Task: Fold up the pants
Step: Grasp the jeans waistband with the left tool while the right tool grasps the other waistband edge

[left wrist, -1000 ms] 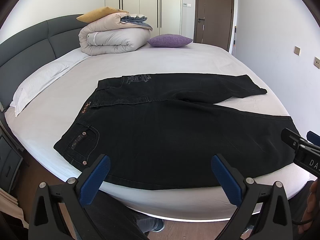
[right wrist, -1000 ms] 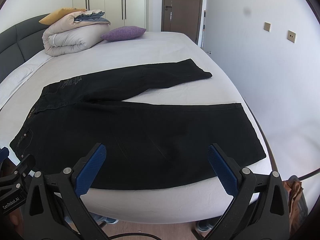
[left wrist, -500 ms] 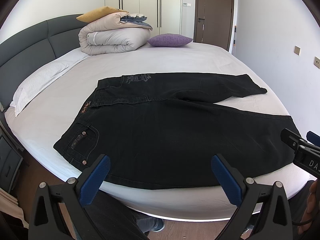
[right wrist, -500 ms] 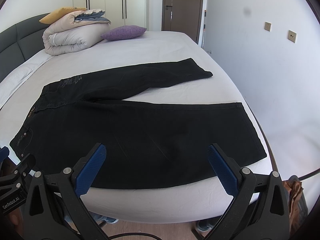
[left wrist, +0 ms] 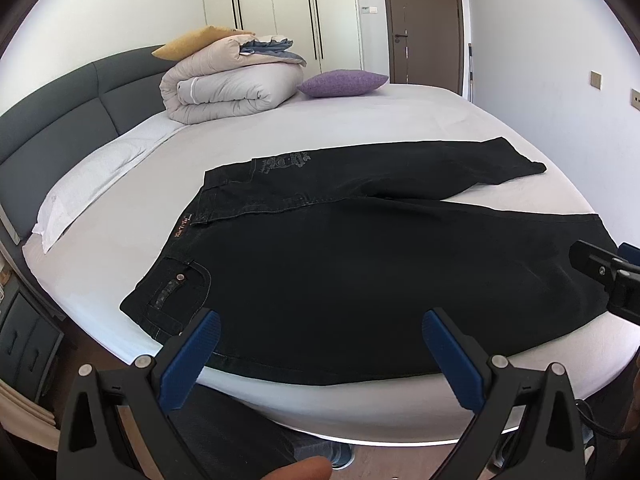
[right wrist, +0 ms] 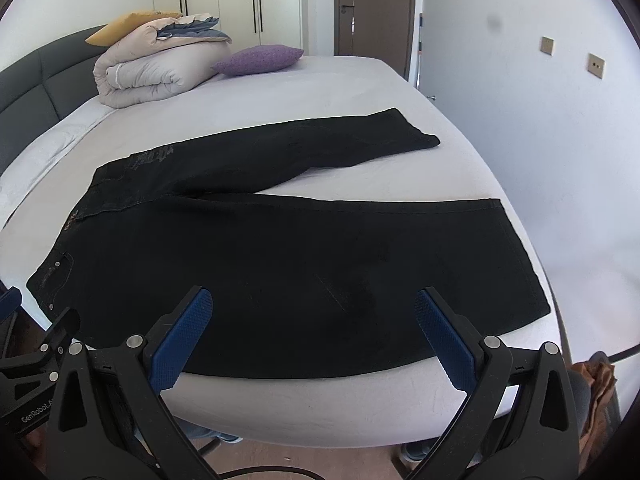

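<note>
Nothing on the bed has shifted since the earlier frames, and both grippers hover where they were, at the near edge of the mattress.

The black denim pants [left wrist: 360, 264] lie flat across the white-sheeted bed [left wrist: 360, 120], unfolded, with the waistband toward the grey padded headboard [left wrist: 60, 120] and the legs running out toward the opposite side. The near leg is spread wide along the near edge of the mattress; the far leg angles away from it, so that a wedge of white sheet shows between the two hems. A back pocket with metal rivets sits at the near corner of the waistband.

The left gripper [left wrist: 320, 350] hangs over the near edge, just short of the pants' near leg, its blue-padded fingers [left wrist: 192, 360] spread wide and holding nothing. The right gripper [right wrist: 312, 330] hangs over the same edge farther along the leg, its jaws likewise spread wide and empty. Each gripper's black body shows at the edge of the other's view.

At the head of the bed a rolled beige duvet [left wrist: 228, 88] carries a mustard yellow cushion [left wrist: 192, 40] and a folded blue cloth, with a purple pillow [left wrist: 342, 82] just beside it. White wardrobe doors [left wrist: 280, 12] and a brown door [left wrist: 424, 20] stand behind.
</note>
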Motion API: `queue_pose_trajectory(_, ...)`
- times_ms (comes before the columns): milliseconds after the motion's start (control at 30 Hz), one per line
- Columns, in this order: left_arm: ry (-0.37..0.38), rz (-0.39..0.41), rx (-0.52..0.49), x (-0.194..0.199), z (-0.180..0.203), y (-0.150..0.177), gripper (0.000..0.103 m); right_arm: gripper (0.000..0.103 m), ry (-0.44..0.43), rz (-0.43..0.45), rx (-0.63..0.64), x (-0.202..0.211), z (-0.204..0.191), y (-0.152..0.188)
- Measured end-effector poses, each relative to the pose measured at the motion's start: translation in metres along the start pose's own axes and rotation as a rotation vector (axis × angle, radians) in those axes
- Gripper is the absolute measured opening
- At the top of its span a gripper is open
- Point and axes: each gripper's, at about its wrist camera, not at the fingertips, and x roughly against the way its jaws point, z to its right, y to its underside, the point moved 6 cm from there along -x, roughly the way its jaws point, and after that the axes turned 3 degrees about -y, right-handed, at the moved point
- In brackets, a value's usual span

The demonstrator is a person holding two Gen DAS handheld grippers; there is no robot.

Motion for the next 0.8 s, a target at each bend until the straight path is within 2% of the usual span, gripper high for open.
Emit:
queue_pose_trajectory(100,0.014,-0.010,0.022,-0.014,-0.014,0.000,0.103,0.103,-0.085,0.013,0.018,-0.008,-0.006,-0.002)
queue_pose_trajectory(200,0.017,-0.073,0.031,-0.040,-0.031,-0.003,0.103,0.103,-0.155,0.012,0.043,-0.020,-0.008,-0.009)
queue_pose_trajectory(300,0.068,-0.103,0.021,-0.065,-0.045,-0.018,0.103,0.103,-0.231,0.011,0.044,-0.037,-0.006,-0.025)
queue_pose_trajectory(367,0.101,-0.137,-0.031,-0.084,-0.048,-0.030,0.103,0.103,-0.253,0.014,0.056,-0.047,-0.004,-0.038)
queue_pose_trajectory(467,0.072,-0.164,-0.161,-0.111,-0.050,-0.053,0.103,0.103,-0.281,0.020,0.111,-0.067,0.000,-0.058)
queue_pose_trajectory(500,0.076,-0.172,-0.206,-0.123,-0.052,-0.065,0.103,0.103,-0.294,0.017,0.130,-0.076,0.001,-0.065)
queue_pose_trajectory(600,0.065,-0.106,-0.255,-0.159,-0.069,-0.114,0.103,0.103,-0.339,-0.004,0.178,-0.099,0.005,-0.082)
queue_pose_trajectory(633,0.061,-0.111,-0.260,-0.174,-0.076,-0.130,0.103,0.103,-0.360,-0.018,0.191,-0.107,0.008,-0.086)
queue_pose_trajectory(733,0.132,-0.144,-0.288,-0.226,-0.092,-0.179,0.103,0.103,-0.431,-0.046,0.217,-0.131,0.015,-0.101)
queue_pose_trajectory(800,0.133,-0.166,-0.368,-0.260,-0.098,-0.204,0.103,0.102,-0.460,-0.050,0.229,-0.143,0.020,-0.111)
